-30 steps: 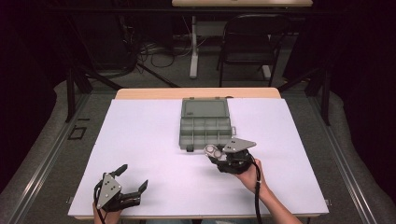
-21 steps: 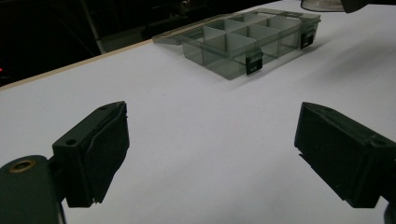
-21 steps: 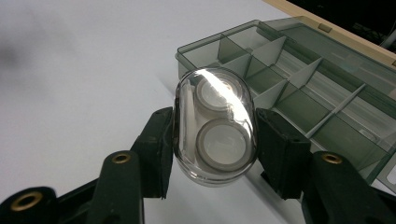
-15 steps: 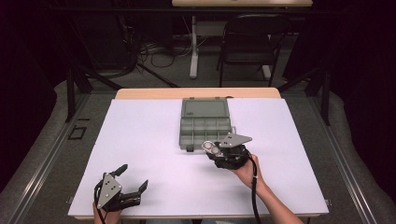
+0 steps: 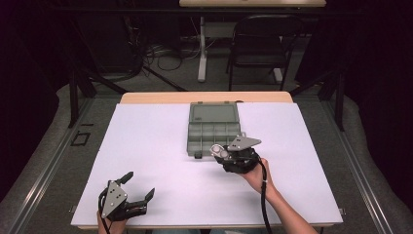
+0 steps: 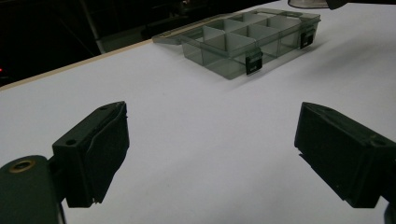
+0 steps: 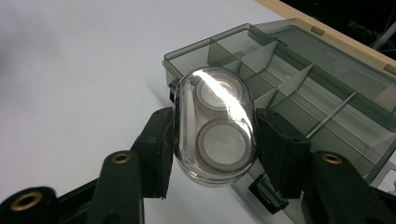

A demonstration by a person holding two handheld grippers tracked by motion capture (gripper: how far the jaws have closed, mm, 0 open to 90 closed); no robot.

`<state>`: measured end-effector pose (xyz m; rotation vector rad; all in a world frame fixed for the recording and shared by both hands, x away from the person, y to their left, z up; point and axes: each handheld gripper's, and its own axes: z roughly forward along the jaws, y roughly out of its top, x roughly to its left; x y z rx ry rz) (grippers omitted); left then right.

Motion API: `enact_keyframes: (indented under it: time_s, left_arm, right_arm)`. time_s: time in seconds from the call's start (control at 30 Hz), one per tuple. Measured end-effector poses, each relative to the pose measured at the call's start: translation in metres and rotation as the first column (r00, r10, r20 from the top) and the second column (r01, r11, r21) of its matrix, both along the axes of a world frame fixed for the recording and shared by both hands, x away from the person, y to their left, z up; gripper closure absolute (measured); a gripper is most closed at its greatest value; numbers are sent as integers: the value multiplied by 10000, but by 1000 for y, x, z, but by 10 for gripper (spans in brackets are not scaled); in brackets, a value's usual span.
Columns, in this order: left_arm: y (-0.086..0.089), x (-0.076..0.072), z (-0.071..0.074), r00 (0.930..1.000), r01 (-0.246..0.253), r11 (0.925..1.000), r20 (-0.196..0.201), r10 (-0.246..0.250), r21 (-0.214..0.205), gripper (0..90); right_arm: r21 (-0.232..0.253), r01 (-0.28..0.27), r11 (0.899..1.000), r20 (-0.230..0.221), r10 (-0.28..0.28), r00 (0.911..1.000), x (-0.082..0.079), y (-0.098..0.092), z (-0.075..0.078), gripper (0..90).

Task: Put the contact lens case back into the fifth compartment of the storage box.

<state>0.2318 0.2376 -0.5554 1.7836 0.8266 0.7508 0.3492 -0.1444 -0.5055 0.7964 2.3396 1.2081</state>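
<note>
Moved since earlier: right hand-held gripper (image 5: 220, 152) a touch nearer the box's front edge, capsule with it; left side unchanged.
Capsule: clear oval case (image 7: 215, 125) with two round discs inside, pinched across its narrow sides by the right hand-held gripper (image 7: 214, 140); seen from the high view (image 5: 220, 152) hanging just over the near right corner of the box.
Box: grey-green compartment box (image 5: 214, 131), lid swung open toward the far side, dividers bare as far as visible; front latches hanging down (image 6: 252, 61).
Left hand-held gripper: jaws spread wide, nothing between them (image 5: 137, 186); resting low at the near left of the desk (image 5: 146, 141), well apart from the box.
Step in hand, as judged: carry the capsule over one compartment and set it in.
How to do it well: keep the pinch firm, since smooth curved plastic likely slips; centre over a cell wide enough for the long axis, or tilt to fit; lower until bottomed before releasing.
Watch for: divider walls (image 7: 261, 56) catching a jaw; light box sliding if nudged.
Spare hand: could steady the box at its left wall.
</note>
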Motion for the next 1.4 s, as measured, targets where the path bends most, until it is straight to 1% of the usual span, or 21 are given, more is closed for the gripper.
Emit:
enact_keyframes:
  time_s: [0.3,0.8,0.97,1.4]
  left_arm:
    - [1,0,0,10000,2,10000,13,-2,-26,104]
    - [1,-1,0,10000,5,10000,41,-5,-37,104]
    - [1,-1,0,10000,6,10000,20,-6,0,104]
    - [2,-2,1,10000,-49,10000,54,50,-64,104]
  right_arm:
    - [-29,33,10000,56,-33,10000,6,3,5,493]
    - [-99,-82,9999,49,82,10000,15,19,15,494]
    - [-99,-144,9998,38,145,9999,17,23,16,494]
    - [-169,-161,9997,-90,160,9998,24,30,18,494]
